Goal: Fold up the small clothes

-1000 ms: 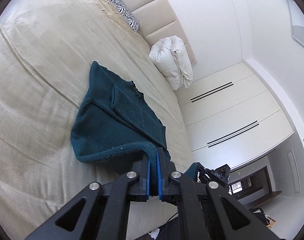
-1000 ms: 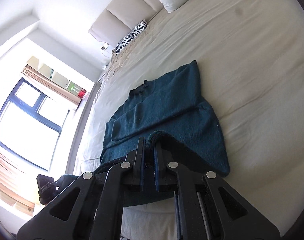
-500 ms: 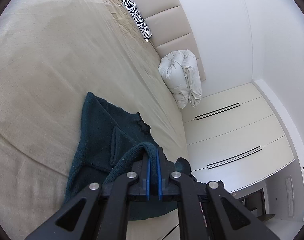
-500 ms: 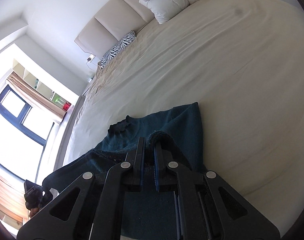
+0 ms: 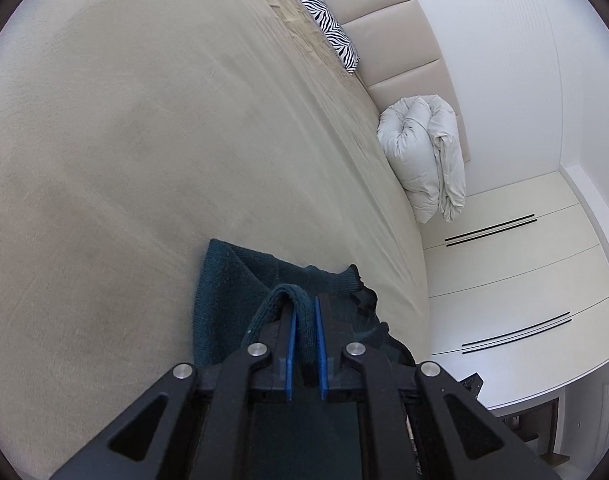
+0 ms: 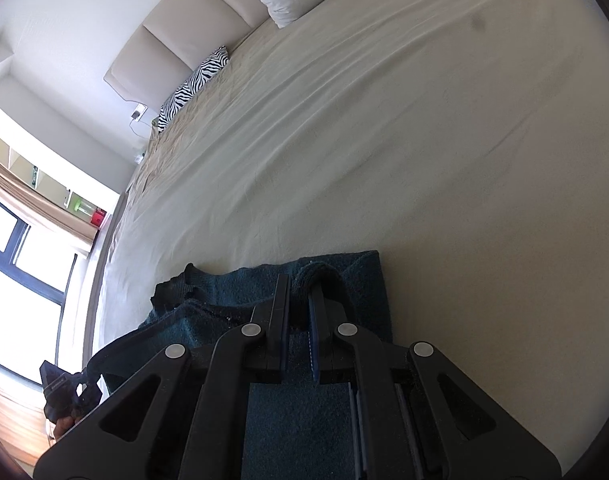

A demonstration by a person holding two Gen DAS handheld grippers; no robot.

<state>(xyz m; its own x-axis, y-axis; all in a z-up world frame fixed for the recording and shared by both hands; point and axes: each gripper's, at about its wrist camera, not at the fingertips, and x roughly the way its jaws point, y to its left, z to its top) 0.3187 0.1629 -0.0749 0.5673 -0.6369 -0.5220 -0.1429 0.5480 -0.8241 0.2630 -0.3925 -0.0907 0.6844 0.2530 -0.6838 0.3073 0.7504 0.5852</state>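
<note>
Now, change: the dark teal knitted sweater is lying doubled over itself, its hem carried toward the collar since a second ago.
Left gripper: jaws opening, hem fold between them.
Right gripper: pinching the hem.
Room: beige wrinkled bedsheet is stretching beyond the sweater toward the zebra pillow.

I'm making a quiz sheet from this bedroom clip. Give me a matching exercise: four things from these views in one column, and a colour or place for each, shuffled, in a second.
Things:
1. sweater
2. pillow
3. duvet
4. bed sheet

Colour or place:
A. black and white stripes, by the headboard
B. dark teal, its edge between the fingers of both grippers
C. plain beige, spread over the whole bed
D. pale grey-white, bundled up at the head of the bed

Pairs: 1-B, 2-A, 3-D, 4-C
</note>
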